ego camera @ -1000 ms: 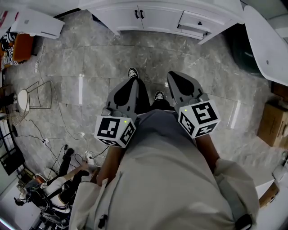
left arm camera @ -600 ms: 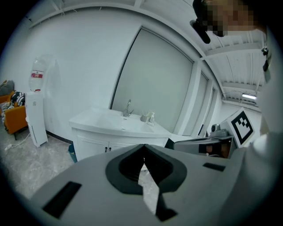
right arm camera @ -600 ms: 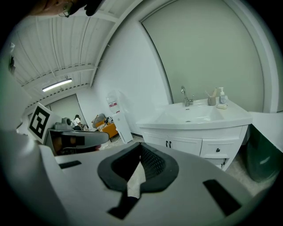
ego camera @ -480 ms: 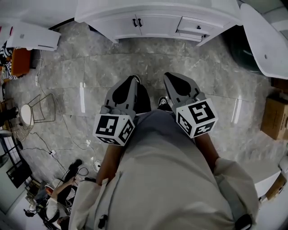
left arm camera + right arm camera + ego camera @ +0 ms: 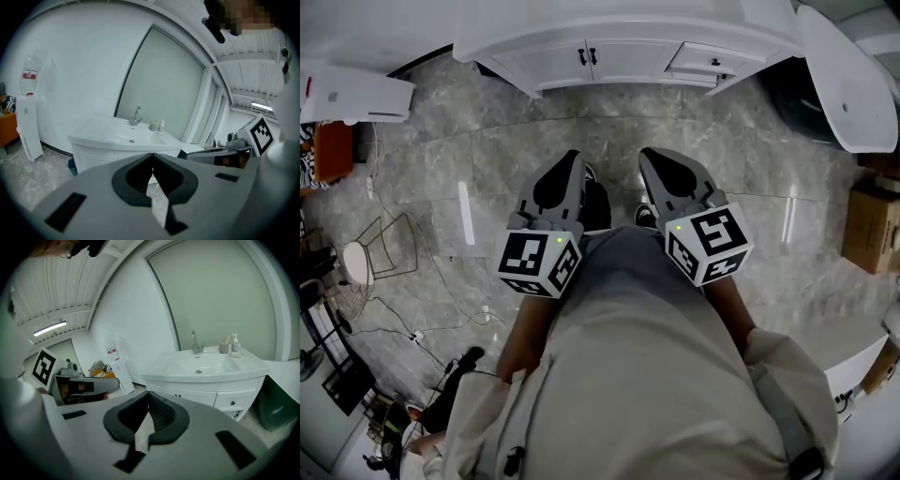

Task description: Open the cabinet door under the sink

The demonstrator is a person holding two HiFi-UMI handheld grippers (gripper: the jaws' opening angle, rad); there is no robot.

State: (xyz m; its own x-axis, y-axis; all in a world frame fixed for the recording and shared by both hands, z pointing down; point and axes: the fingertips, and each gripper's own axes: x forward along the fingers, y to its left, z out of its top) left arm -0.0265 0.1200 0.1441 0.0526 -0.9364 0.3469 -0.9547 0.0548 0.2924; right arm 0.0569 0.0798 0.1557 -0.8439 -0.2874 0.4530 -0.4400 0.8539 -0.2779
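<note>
Left gripper (image 5: 571,159) and right gripper (image 5: 650,156), jaws together and empty, held at waist well short of the closed cabinet door (image 5: 548,64) under the sink (image 5: 201,364), apparently for the approach

In the head view the worktop (image 5: 619,23) runs off the top edge and overhangs the cabinet doors (image 5: 553,64), whose handles (image 5: 581,56) are too small to make out. In the left gripper view the left gripper (image 5: 152,158) covers most of the cabinet front.

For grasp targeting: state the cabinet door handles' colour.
Black; the door handles show best in the head view.
</note>
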